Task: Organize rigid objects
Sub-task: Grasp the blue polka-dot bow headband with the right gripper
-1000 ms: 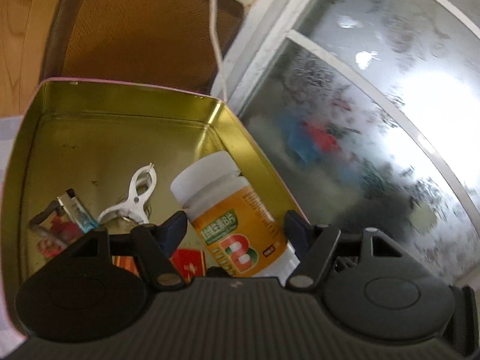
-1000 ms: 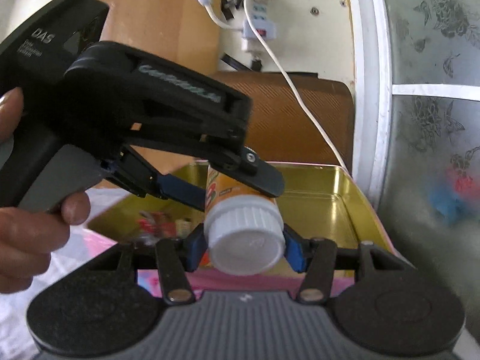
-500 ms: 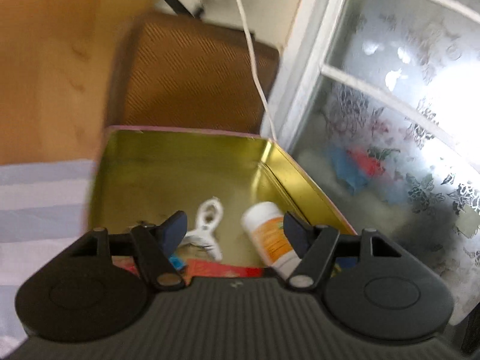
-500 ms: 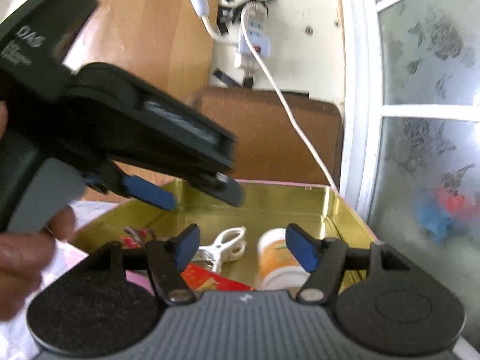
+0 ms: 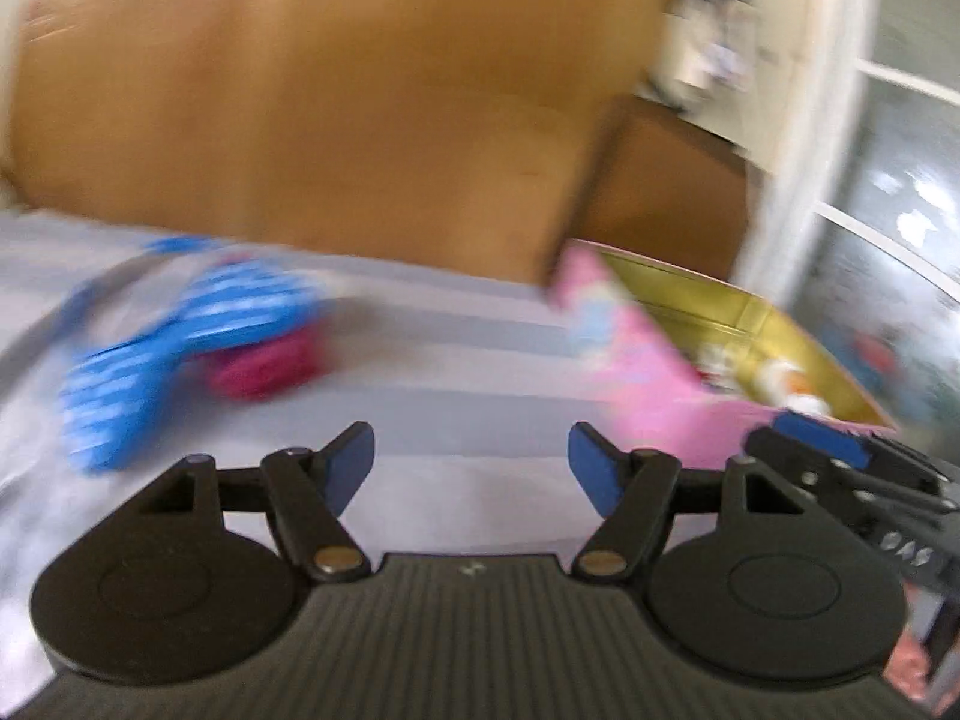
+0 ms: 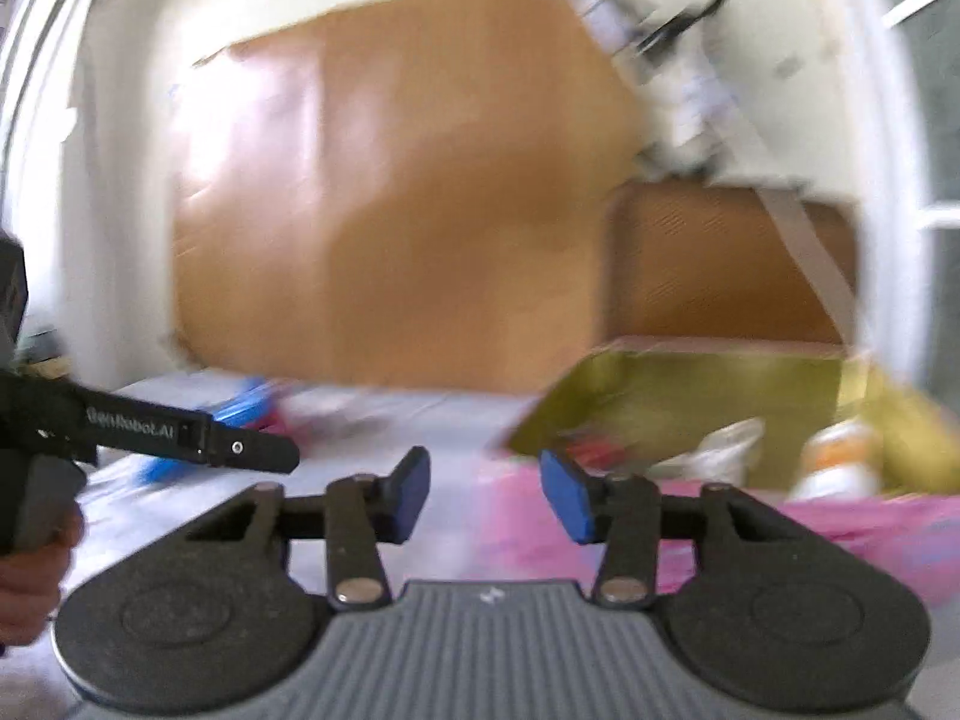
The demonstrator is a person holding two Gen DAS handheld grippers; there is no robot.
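From my left wrist view, my left gripper (image 5: 471, 468) stands wide apart with nothing between the pads, only striped cloth (image 5: 456, 354) beyond them. The next thing to tidy, a blue comb-like item (image 5: 180, 336) lying over something magenta (image 5: 264, 363), sits at the left of the frame, up and left of the fingertips; its long axis seems to run from lower left to upper right (the blur makes that a guess). The tin (image 5: 624, 336), pink outside and gold inside, is at the right, with the right gripper's tip just below it. From my right wrist view, my right gripper (image 6: 483, 489) is closing on empty air. The tin (image 6: 678, 396) lies to the right with a bottle (image 6: 840, 456) and a white clip (image 6: 720, 450) inside; the blue item (image 6: 240, 408) shows at the left, behind the left gripper. I judge the left hand nearer to it.
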